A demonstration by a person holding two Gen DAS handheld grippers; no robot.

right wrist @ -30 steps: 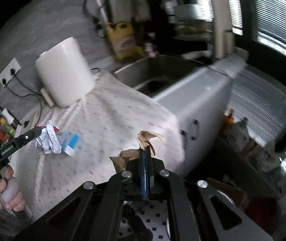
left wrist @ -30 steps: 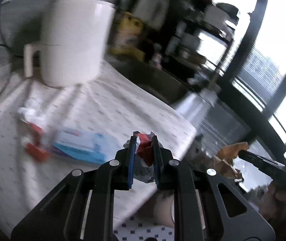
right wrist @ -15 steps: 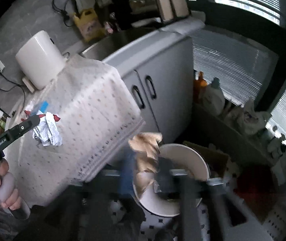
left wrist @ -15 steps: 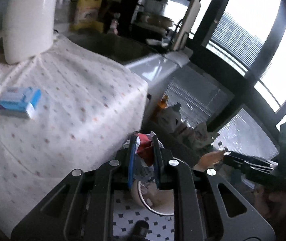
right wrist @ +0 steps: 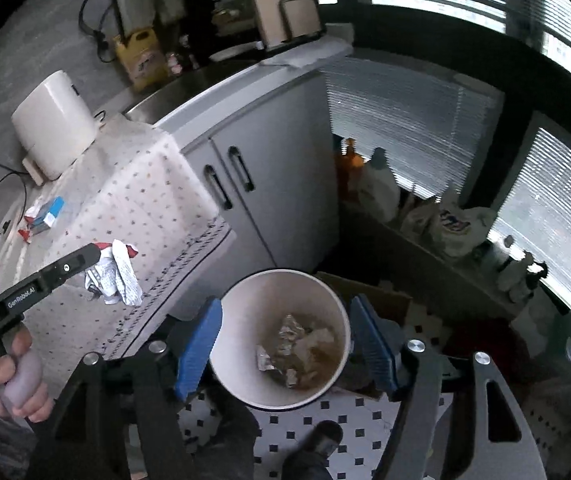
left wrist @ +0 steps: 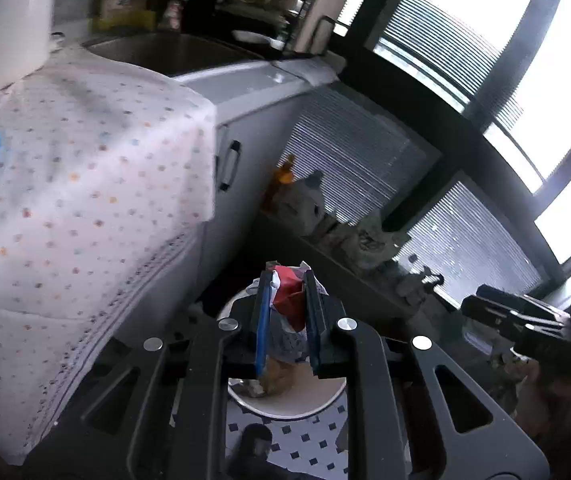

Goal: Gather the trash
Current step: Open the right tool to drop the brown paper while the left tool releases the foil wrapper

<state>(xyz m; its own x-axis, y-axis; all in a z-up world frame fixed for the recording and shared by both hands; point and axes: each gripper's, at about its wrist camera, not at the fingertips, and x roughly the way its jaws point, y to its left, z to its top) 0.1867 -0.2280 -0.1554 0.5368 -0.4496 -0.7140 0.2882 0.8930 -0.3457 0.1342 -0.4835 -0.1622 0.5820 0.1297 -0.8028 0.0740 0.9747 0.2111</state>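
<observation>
A crumpled wrapper (left wrist: 289,300), red and white with grey print, is pinched upright between two blue pads, its red fold poking out above them. Seen from the right wrist view, the same wad (right wrist: 115,276) hangs beside the edge of the dotted cloth, white creased paper with a red corner. Below it on the tiled floor stands a round white bin (right wrist: 245,304), open at the top. Inside, on its bottom, lies a heap of brown crumpled paper (right wrist: 317,344) with bits of silvery foil (right wrist: 267,360). On the cloth farther back lie a blue and white box (right wrist: 51,210) and, touching it, a red and white scrap (right wrist: 29,220).
</observation>
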